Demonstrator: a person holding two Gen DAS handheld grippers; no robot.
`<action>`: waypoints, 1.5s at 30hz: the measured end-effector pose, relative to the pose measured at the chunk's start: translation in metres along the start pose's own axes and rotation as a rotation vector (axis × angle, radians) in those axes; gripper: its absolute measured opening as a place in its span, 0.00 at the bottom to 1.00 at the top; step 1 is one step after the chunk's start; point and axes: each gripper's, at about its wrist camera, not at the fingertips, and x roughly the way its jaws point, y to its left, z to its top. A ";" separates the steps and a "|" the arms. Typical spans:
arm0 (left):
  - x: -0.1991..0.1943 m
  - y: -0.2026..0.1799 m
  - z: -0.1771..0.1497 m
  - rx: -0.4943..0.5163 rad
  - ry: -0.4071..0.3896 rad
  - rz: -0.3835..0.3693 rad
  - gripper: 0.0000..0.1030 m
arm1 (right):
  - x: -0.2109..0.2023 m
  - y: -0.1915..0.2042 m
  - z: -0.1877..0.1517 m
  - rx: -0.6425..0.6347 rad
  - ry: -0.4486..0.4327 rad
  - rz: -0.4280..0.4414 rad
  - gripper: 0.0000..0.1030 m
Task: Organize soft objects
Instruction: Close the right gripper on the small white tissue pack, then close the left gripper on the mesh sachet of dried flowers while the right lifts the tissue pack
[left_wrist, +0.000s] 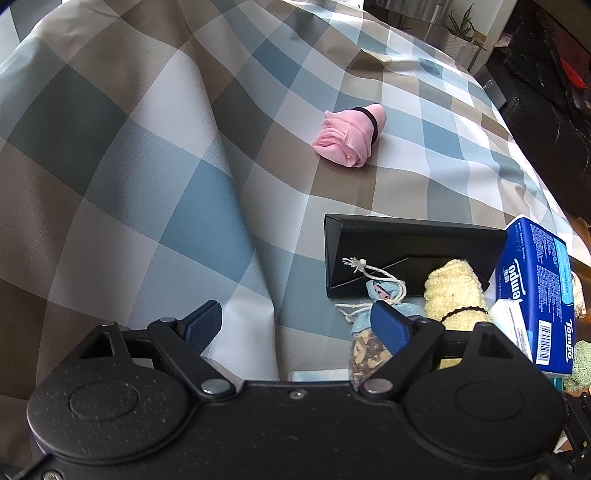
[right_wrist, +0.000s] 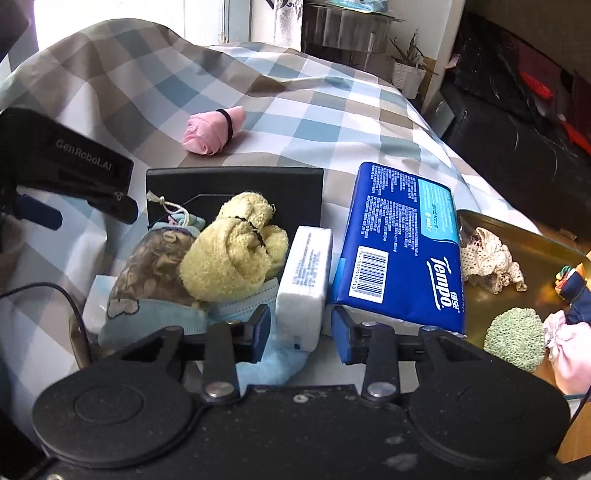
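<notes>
A checked bedcover (left_wrist: 147, 155) in blue, brown and white spreads across the bed. On it, a black box (right_wrist: 236, 181) holds a yellow towel roll (right_wrist: 232, 251) and a small cloth pouch (right_wrist: 155, 266). A blue tissue pack (right_wrist: 402, 240) leans just right of the box. A white tissue packet (right_wrist: 306, 280) stands between the box's contents and the blue pack, and the right gripper (right_wrist: 301, 334) straddles its near end, jaws partly closed around it; whether the pads press it cannot be told. The left gripper (left_wrist: 295, 325) hangs spread and empty over the cover, left of the box. A pink cloth roll (left_wrist: 349, 134) lies well beyond both.
</notes>
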 end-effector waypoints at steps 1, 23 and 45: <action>0.000 0.000 0.000 0.001 0.000 -0.002 0.81 | 0.001 0.001 0.001 0.001 -0.001 -0.001 0.35; 0.007 -0.029 -0.013 0.145 0.073 -0.134 0.81 | -0.050 -0.057 -0.014 0.310 0.062 0.259 0.23; 0.029 -0.079 -0.038 0.377 0.064 -0.027 0.82 | -0.035 -0.059 -0.055 0.190 0.099 -0.020 0.68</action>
